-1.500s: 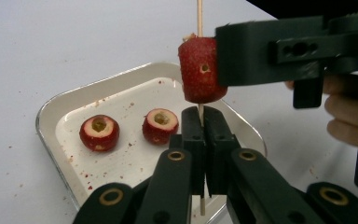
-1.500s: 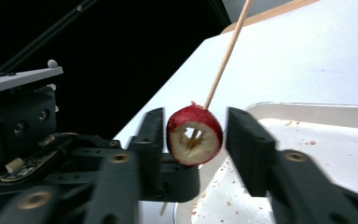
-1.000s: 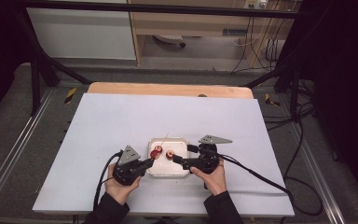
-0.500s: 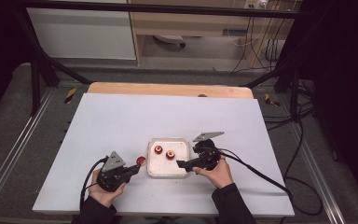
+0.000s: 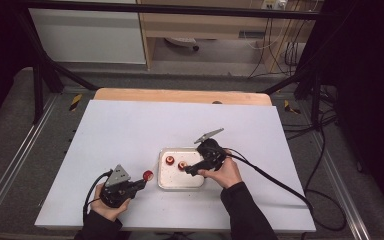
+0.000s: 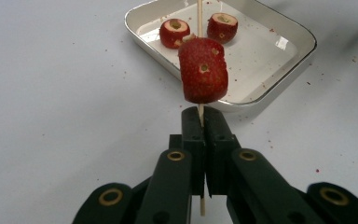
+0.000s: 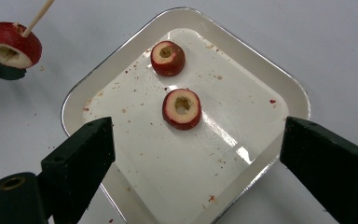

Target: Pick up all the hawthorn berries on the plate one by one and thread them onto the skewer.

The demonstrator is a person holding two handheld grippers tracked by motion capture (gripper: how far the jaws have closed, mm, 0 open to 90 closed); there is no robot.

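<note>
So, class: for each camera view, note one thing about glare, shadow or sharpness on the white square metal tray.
Right gripper view: a bright glare streak crosses the white square metal tray floor; the open black jaws in front look soft. Left gripper view: a small highlight on the tray; the red skewered strawberry piece is sharp. High view: the tray is small, its detail lost, the surroundings dark.

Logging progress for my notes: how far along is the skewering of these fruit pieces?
Done: one fruit piece is threaded on the skewer, outside the tray. In hand: the left gripper is shut on the skewer; the right gripper hangs open over the tray. Left: two cored pieces lie in the tray, unskewered.
</note>
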